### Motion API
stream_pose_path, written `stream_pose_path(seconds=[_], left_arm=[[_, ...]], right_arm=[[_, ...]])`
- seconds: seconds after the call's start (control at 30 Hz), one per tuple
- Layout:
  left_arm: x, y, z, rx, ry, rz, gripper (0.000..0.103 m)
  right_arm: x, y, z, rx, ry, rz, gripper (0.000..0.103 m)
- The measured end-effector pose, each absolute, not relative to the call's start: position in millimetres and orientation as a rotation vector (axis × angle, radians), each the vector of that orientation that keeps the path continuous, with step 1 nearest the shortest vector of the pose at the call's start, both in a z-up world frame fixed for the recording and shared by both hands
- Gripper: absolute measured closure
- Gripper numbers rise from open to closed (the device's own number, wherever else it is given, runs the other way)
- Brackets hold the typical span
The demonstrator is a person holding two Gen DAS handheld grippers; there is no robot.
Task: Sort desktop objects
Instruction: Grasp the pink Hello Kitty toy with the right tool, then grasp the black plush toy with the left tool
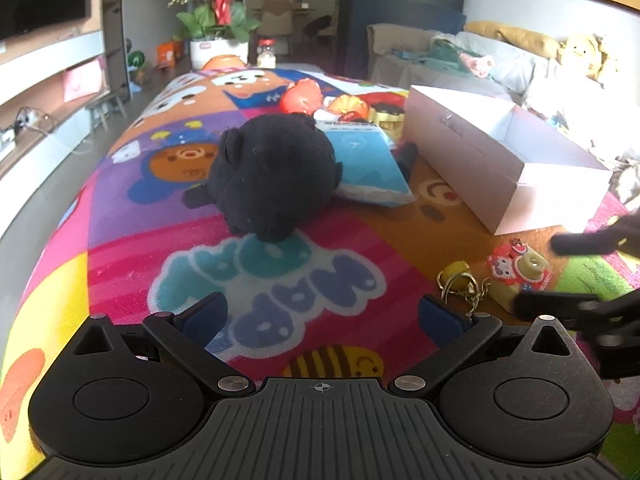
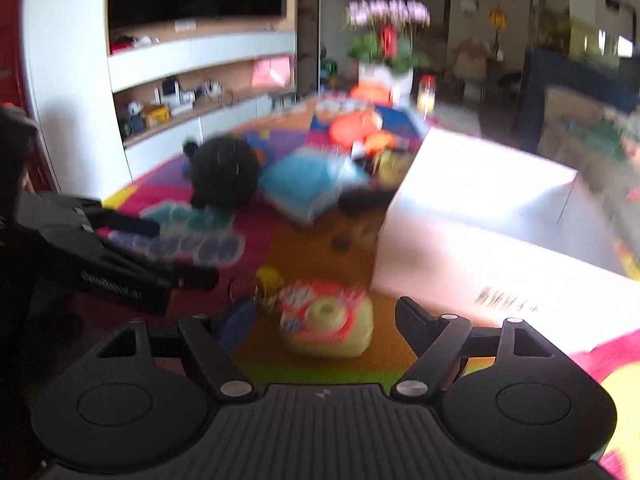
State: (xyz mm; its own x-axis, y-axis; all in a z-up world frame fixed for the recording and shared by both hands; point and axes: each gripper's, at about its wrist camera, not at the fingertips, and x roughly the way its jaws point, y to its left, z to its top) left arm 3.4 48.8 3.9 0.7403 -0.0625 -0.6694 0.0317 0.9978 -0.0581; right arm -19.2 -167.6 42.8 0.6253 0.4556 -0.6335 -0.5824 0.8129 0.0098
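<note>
Two empty grippers working beside the open white cardboard box (image 1: 472,148).
Right gripper (image 2: 326,320), jaws wide, is straddling the yellow-and-red toy keychain (image 2: 326,322) just before the box for grasping; left gripper (image 1: 322,314) is hovering agape, facing the black plush ball (image 1: 272,176).

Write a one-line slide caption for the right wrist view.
Open right gripper hovers around a yellow toy camera beside the white box.

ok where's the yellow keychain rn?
The yellow keychain lies on the mat at lower right of the left wrist view, just left of the red-and-yellow toy camera, in front of the white box.
</note>
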Motion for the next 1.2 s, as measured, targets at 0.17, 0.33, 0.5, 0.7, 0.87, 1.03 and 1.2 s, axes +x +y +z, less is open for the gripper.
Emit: stream_pose_path(seconds=[0.17, 0.33, 0.5, 0.7, 0.87, 1.03, 1.2], left_arm=[[1, 47, 2, -0.021, 0.742, -0.046, 0.000], [5, 43, 1, -0.001, 0.760, -0.037, 0.000], [9, 43, 4, 0.036, 0.786, -0.056, 0.000], [13, 36, 32, 0.171, 0.586, 0.034, 0.000], [41, 22, 25, 0.369, 0.528, 0.058, 0.000], [52, 16, 7, 0.447, 0.511, 0.064, 0.024], [42, 20, 11, 0.390, 0.522, 0.058, 0.029]], right_arm=[[-13, -167, 33, -0.198, 0.692, 0.573, 0.048], [-22, -209, 32, -0.178, 0.681, 0.451, 0.048], [-28, -242, 24, -0.104, 0.666, 0.338, 0.047], [-26, -248, 23, -0.062, 0.656, 0.326, 0.036], [-28, -247, 24, -0.073, 0.639, 0.333, 0.028], [-25, -244, 23, -0.080, 0.664, 0.333, 0.023], [-19, -243, 21, -0.077, 0.700, 0.332, 0.023]])
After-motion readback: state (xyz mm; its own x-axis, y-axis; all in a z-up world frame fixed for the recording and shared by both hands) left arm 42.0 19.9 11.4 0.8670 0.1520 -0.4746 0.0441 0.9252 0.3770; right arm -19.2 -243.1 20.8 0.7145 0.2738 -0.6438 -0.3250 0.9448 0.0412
